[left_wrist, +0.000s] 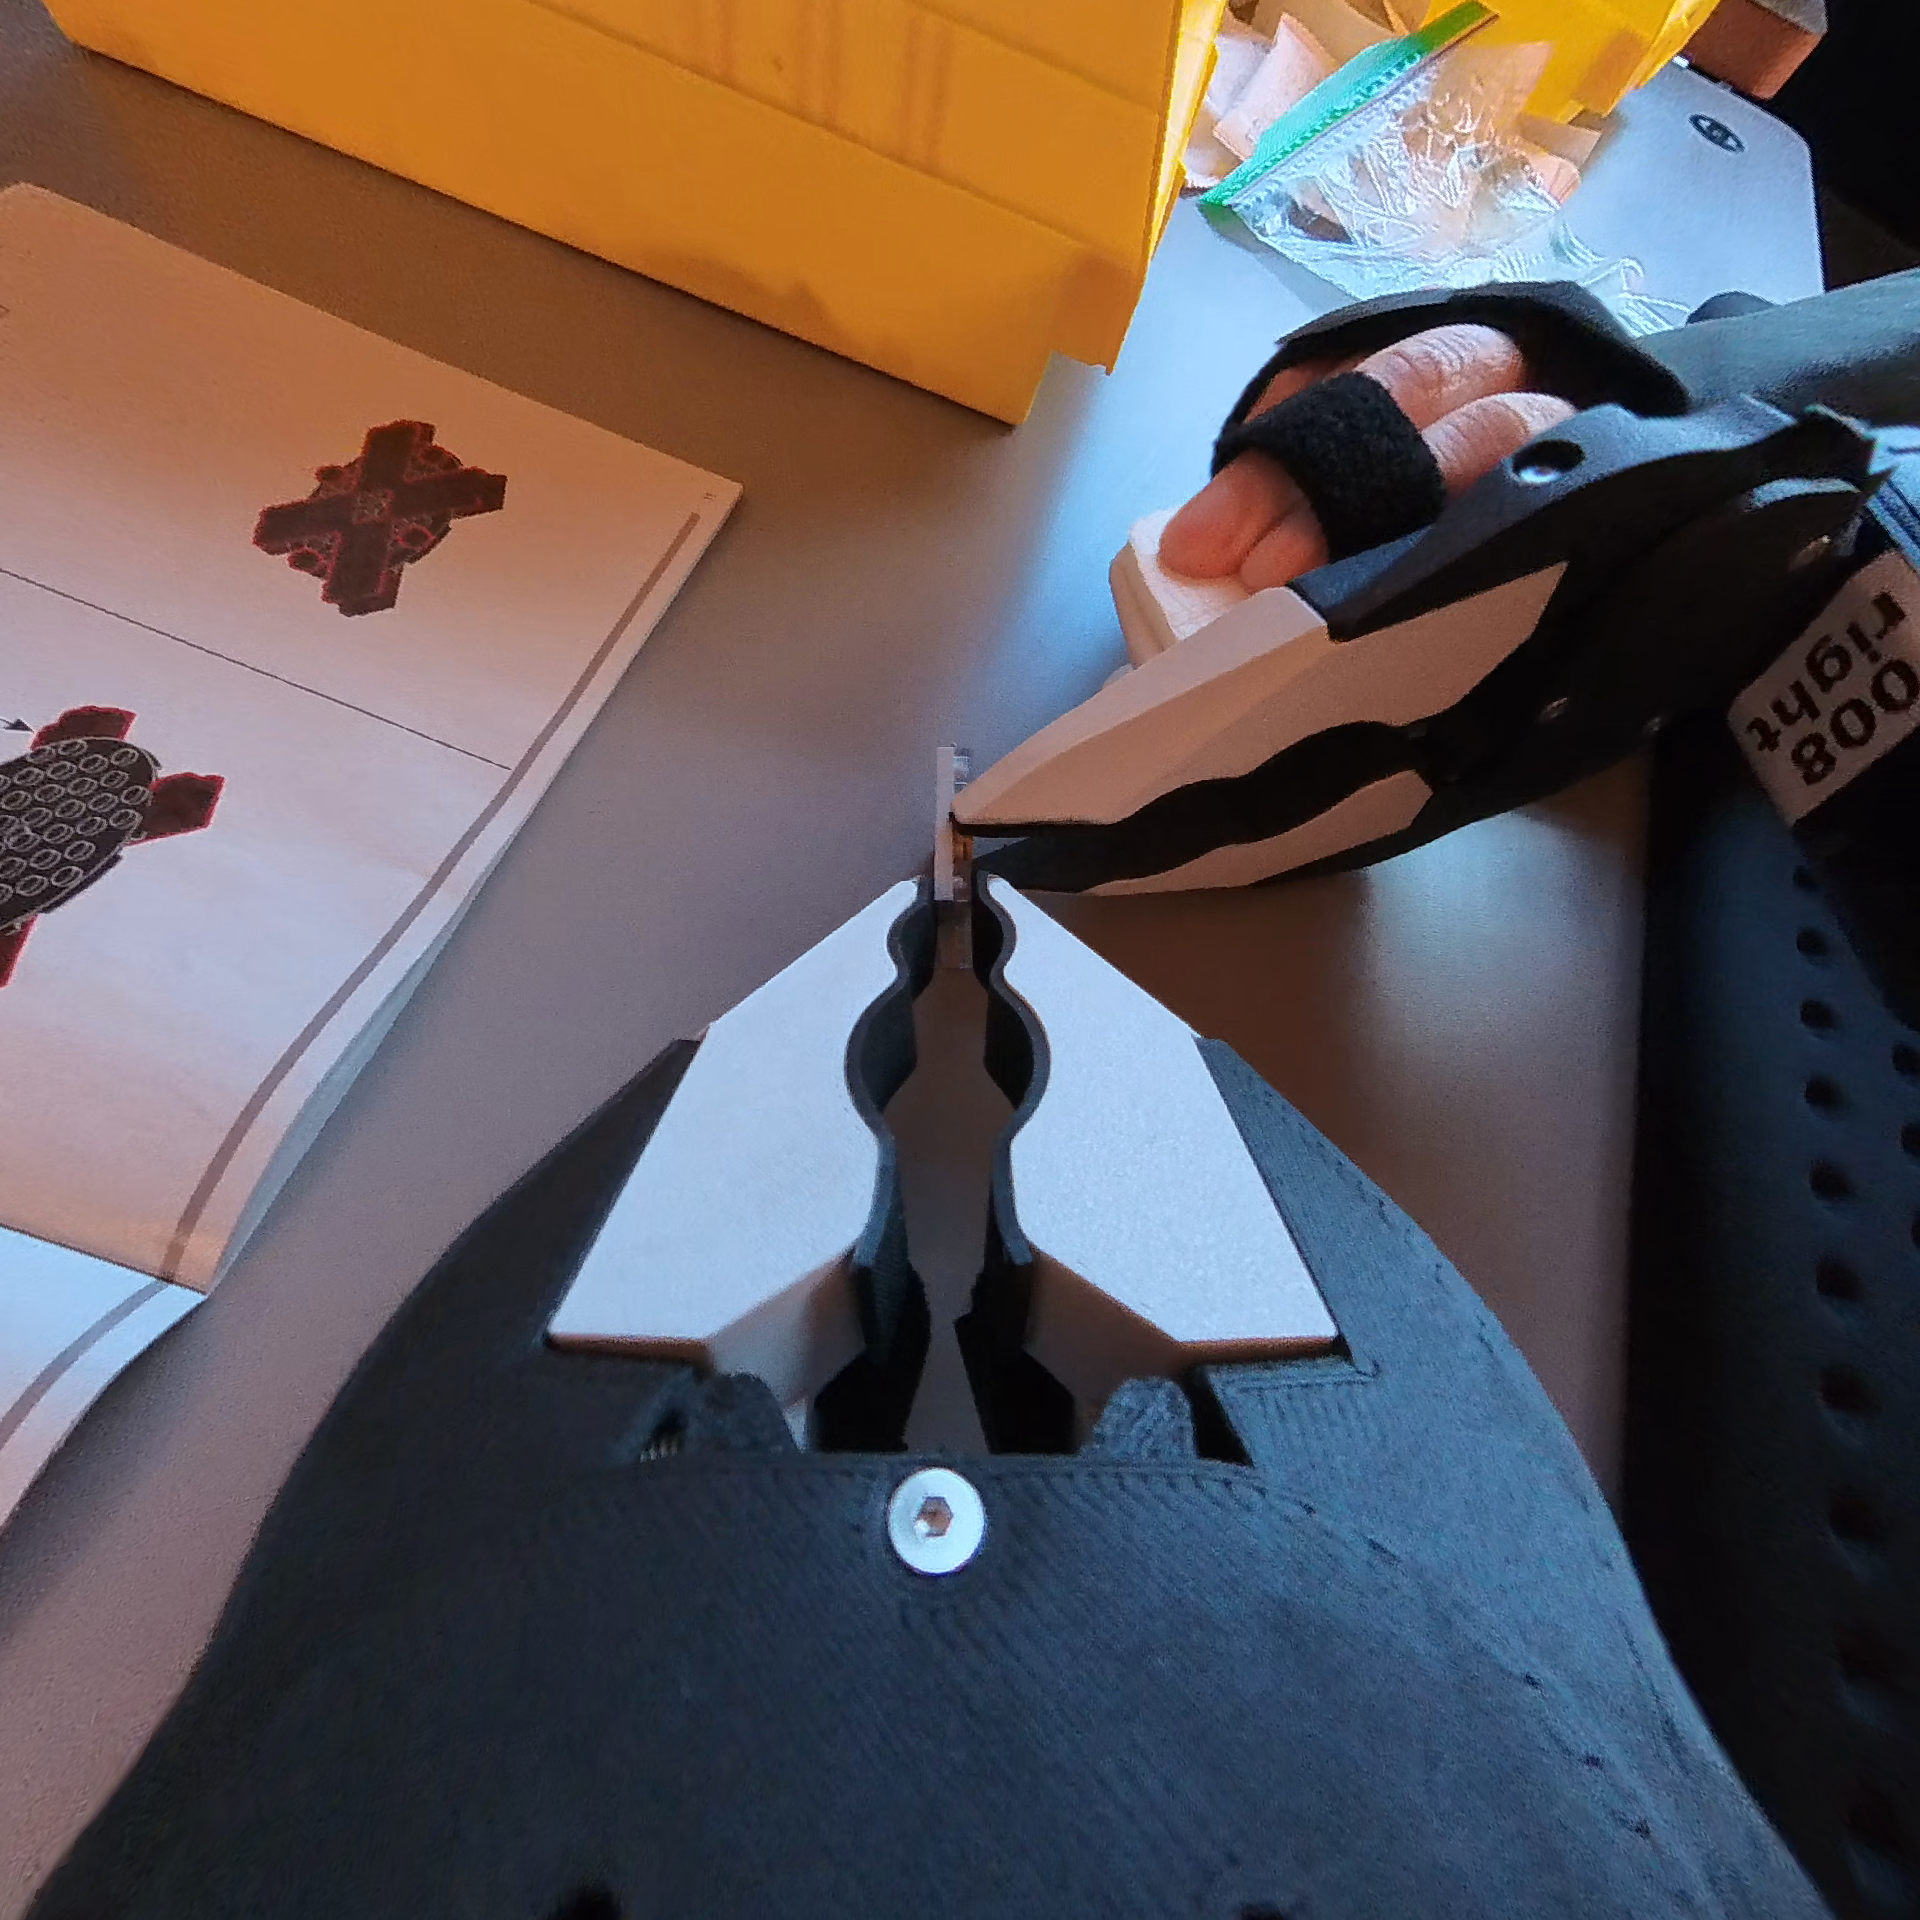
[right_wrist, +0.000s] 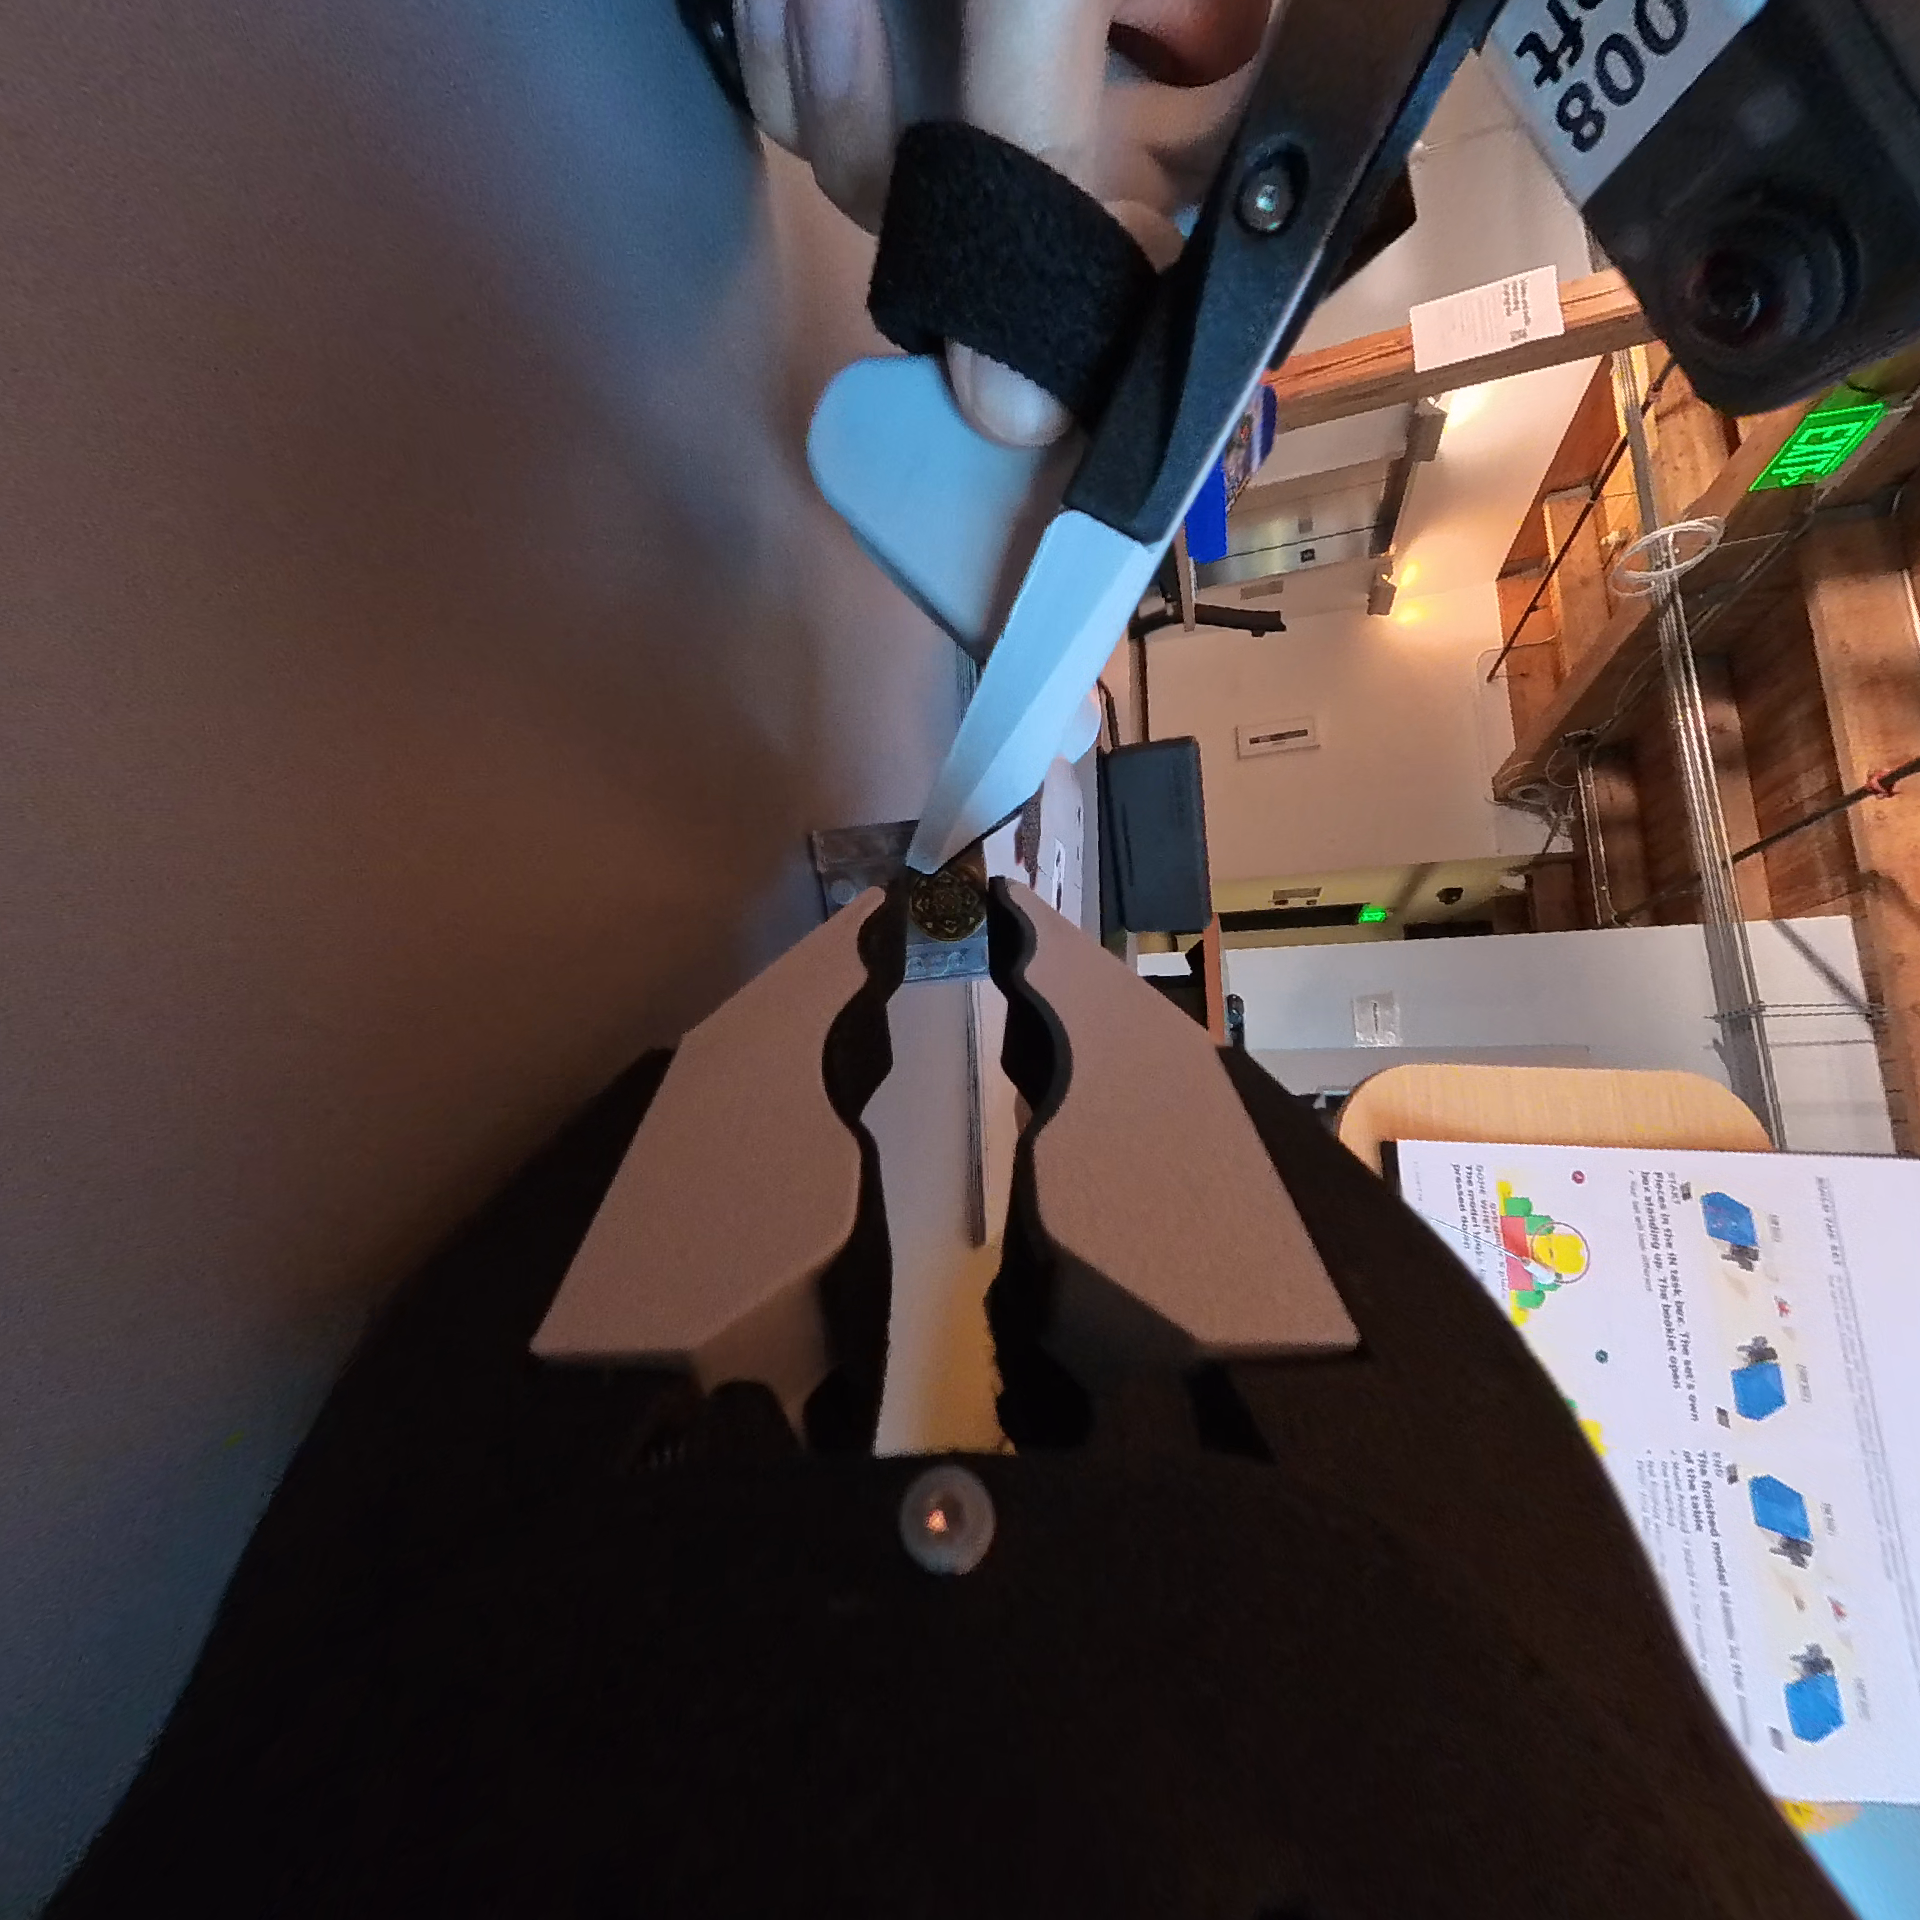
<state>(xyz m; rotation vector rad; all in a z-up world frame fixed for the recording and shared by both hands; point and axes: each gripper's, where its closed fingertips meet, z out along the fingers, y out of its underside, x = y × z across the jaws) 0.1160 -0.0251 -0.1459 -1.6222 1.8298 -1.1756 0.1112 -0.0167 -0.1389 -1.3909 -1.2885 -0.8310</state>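
Pinching 1 small grey piece (left_wrist: 951, 821) between both grippers, booklet (left_wrist: 312, 675) left, yellow box (left_wrist: 727, 156) behind

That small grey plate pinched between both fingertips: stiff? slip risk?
The small grey plate looks like thin rigid plastic, so probably stiff and light. Both the left gripper and right gripper catch only its edges, so it may pivot or pop out if squeezed unevenly.

open booklet (left_wrist: 312, 665) beside yellow bin (left_wrist: 727, 177) (clear bag (left_wrist: 1403, 156) behind), on grey table (left_wrist: 790, 644).
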